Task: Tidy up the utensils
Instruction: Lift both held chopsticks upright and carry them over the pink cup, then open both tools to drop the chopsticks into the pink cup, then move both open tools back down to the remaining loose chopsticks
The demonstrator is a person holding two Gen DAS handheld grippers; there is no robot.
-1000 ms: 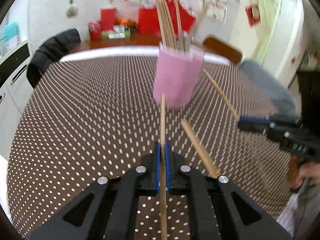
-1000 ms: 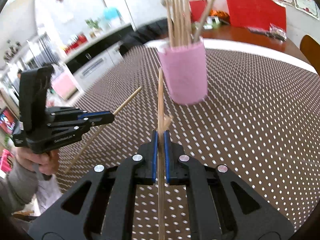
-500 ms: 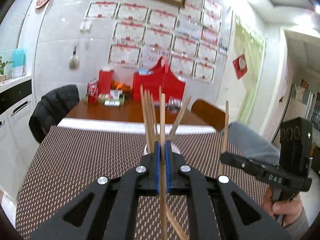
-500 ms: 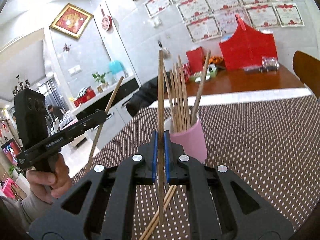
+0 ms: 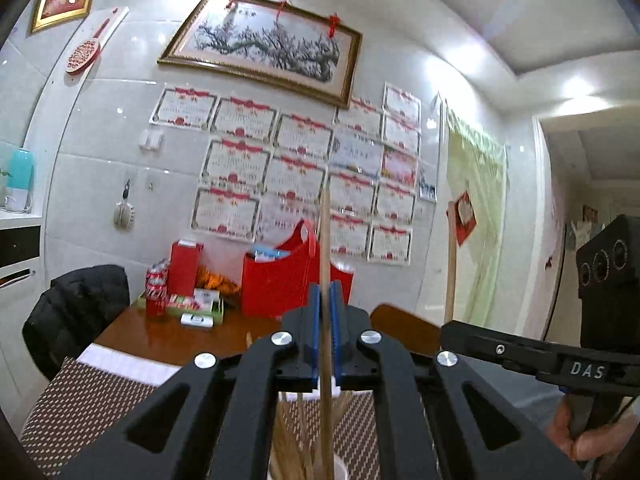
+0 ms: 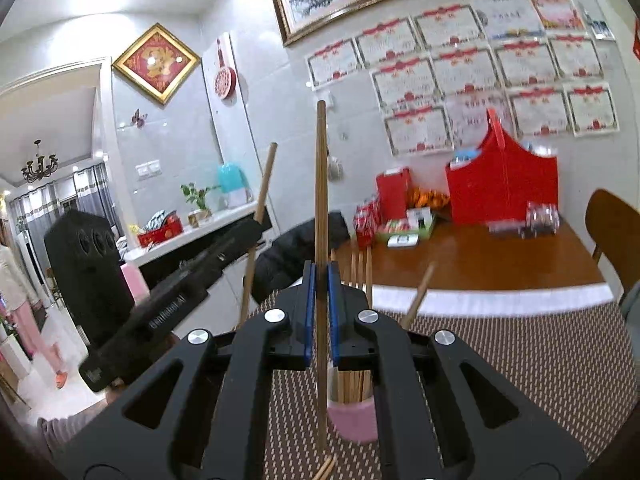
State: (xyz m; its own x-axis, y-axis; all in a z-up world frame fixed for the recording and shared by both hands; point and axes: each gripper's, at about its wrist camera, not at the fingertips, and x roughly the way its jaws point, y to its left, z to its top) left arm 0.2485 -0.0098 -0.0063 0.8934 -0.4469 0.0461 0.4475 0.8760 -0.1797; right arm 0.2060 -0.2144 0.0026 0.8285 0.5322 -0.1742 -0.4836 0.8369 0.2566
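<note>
Certificates (image 5: 296, 168) cover the tiled wall behind a dotted brown tablecloth (image 6: 520, 360). Left gripper (image 5: 325, 328) clamps one upright chopstick (image 5: 325, 240) above the pink cup (image 6: 354, 416) of chopsticks. Right gripper (image 6: 320, 312) clamps another chopstick (image 6: 321, 184), upright just beside that cup.

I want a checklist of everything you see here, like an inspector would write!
Surface: brown mat with white dots over the table.
Job's things: pink cup holding upright chopsticks; each tool grips one chopstick, left, right; two loose chopsticks on the mat.
Clutter: red bag, boxes and cans on the wooden table.
Grippers: left tool and right tool both shut.
Cables: nothing seen.
Surroundings: certificates and a framed painting on the wall.
</note>
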